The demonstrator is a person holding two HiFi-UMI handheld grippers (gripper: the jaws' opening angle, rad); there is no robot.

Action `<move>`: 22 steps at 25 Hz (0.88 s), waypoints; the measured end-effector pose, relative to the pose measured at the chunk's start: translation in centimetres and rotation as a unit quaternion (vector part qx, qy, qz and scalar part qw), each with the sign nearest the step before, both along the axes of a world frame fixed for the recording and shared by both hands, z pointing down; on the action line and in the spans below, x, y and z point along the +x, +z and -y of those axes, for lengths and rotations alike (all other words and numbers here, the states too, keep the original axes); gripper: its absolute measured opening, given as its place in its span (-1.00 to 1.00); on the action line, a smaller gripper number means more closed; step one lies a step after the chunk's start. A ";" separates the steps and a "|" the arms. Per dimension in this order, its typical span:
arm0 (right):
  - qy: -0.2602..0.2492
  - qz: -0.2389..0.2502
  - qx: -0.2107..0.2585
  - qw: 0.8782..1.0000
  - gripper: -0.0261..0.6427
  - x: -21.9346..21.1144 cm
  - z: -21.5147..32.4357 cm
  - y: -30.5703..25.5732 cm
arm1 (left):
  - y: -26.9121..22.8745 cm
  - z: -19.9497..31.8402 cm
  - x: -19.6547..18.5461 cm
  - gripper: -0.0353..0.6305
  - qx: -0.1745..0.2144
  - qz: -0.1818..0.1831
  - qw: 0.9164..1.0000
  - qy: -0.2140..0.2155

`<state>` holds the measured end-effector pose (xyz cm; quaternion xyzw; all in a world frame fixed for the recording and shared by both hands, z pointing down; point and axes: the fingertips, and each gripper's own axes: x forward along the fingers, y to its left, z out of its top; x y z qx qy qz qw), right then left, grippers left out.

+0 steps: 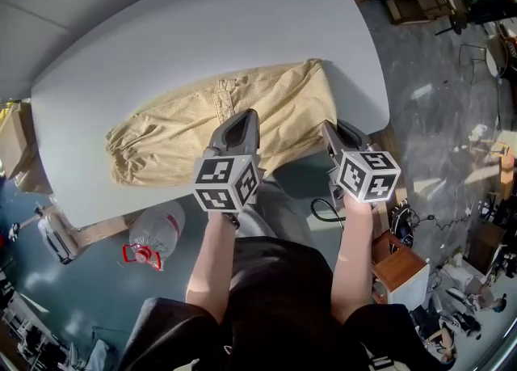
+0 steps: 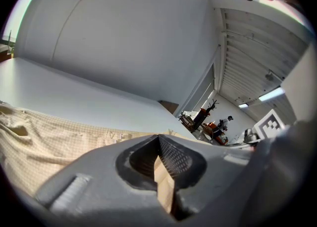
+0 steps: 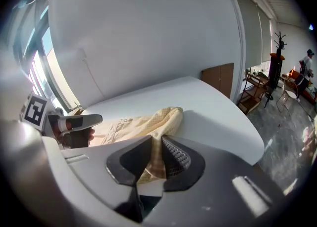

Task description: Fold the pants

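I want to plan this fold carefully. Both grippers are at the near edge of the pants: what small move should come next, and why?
Probably carry the gripped edge up and over toward the far edge. The left gripper and right gripper are each shut on the near edge of the pants, which lie stretched out along the table.

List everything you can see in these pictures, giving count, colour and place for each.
pants: one, beige, lying along the table's near side
table: one, white, centre
water bottle: one, clear with red handle, on the floor left of the person
wooden cabinet: one, brown, on the floor right of the person
left gripper: one, grey, shut on the pants' near edge
right gripper: one, grey, shut on the pants' near edge
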<state>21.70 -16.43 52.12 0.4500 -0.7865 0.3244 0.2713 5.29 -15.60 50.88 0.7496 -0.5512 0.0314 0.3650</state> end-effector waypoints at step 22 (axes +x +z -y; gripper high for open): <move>-0.135 0.006 0.129 0.982 -0.74 -22.6 -2.4 -11.4 | -6.0 -9.0 -21.7 -0.88 0.048 0.014 0.989 -0.140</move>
